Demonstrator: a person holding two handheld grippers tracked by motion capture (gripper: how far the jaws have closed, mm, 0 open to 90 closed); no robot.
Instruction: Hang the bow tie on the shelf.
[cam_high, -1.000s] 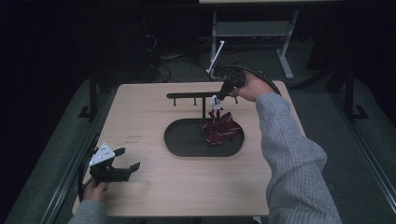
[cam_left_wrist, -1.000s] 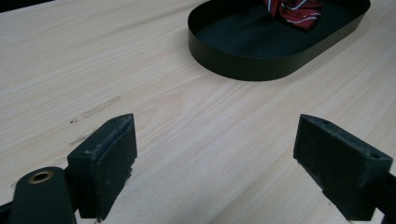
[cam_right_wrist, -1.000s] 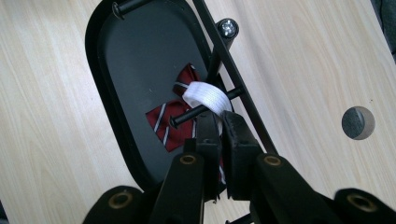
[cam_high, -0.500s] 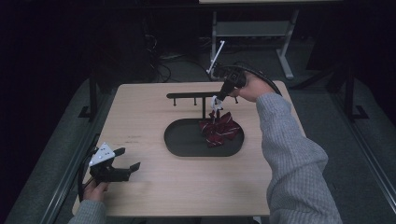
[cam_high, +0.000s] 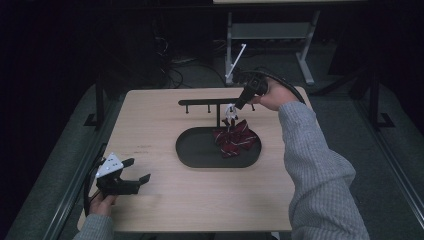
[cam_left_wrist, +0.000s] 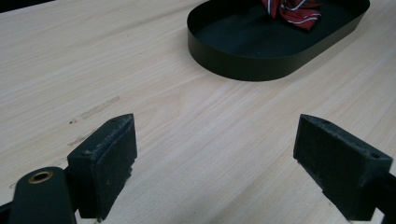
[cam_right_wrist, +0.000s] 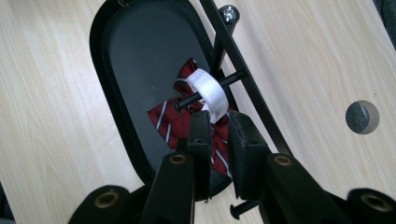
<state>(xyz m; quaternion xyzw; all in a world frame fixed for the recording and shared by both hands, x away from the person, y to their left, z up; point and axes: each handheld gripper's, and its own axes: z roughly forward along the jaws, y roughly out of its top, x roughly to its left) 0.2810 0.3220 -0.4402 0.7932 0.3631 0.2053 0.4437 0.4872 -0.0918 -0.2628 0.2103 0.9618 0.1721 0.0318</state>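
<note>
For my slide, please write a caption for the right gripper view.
Right gripper pinches a bow tie's white band looped over a rack peg.

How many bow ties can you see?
1. The red striped bow tie hangs by its white loop on a peg of the black rack, over the tray, with the right gripper closed on it.

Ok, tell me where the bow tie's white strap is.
In the right gripper view, the white strap is looped over a peg of the black rack, above the oval tray, pinched by the right gripper.
</note>
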